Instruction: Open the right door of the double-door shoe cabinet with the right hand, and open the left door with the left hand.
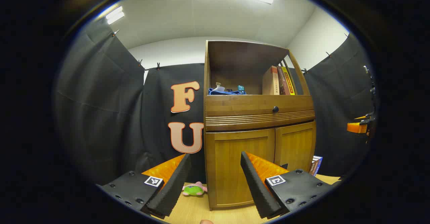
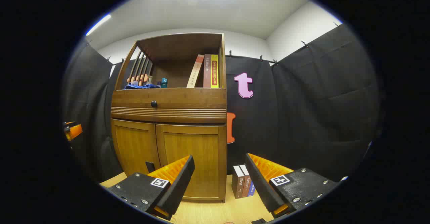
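Observation:
A wooden shoe cabinet stands on a light wood surface with both doors closed. In the left gripper view its left door (image 1: pixel 235 157) is straight ahead and its right door (image 1: pixel 295 146) lies beyond. My left gripper (image 1: pixel 215 187) is open, short of the left door and touching nothing. In the right gripper view the right door (image 2: pixel 191 150) is just left of centre and the left door (image 2: pixel 134 146) is further left. My right gripper (image 2: pixel 218 183) is open, empty and short of the cabinet. A small dark pull (image 2: pixel 150 167) sits low near the seam.
Above the doors is a drawer with a dark knob (image 1: pixel 275 109), and over it an open shelf with books (image 2: pixel 206 71) and a blue cloth (image 1: pixel 225 91). Books (image 2: pixel 242 185) stand right of the cabinet. A green and pink plush toy (image 1: pixel 195 189) lies at its left.

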A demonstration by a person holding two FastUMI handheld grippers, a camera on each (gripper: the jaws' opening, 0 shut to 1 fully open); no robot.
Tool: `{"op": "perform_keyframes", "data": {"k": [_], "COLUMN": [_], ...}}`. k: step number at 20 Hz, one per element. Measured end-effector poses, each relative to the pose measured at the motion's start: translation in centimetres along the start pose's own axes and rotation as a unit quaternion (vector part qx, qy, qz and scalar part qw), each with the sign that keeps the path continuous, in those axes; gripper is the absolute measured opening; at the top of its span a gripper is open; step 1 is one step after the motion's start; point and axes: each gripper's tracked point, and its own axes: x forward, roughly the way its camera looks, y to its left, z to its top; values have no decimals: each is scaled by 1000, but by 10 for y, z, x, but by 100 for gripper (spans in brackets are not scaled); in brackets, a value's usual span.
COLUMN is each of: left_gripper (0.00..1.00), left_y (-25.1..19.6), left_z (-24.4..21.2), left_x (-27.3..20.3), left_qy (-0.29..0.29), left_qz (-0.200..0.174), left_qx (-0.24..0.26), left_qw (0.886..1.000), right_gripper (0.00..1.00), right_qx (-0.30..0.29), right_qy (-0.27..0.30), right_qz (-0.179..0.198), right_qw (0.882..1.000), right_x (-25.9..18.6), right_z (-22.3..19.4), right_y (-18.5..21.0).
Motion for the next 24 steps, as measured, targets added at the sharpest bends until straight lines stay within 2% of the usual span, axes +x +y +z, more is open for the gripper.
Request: {"op": "perform_keyframes", "data": {"k": [7,8,9,17,24], "left_gripper": [96,96,96,94,96], "left_y": [-2,-3,-2,3,8], "left_z": [-1,0,0,-3,-10], "left_x": [0,1,0,-1,-7], "left_qy": [1,0,0,1,9], "left_qz": [-3,-2,-1,0,0], "left_qx": [-2,-2,-3,-5,-7], "left_qw": [1000,1000,1000,1000,1000], "right_gripper": [100,94,94,94,94], "right_qx": [-2,-2,-3,4,25], "right_qy": [4,4,5,13,9], "right_qz": [7,7,7,11,43], "right_qw": [1000,1000,1000,1000,999], "right_x": [1,1,1,8,32], "right_z": [-2,-2,-2,-18,-55], "right_y": [6,6,6,12,49]}}
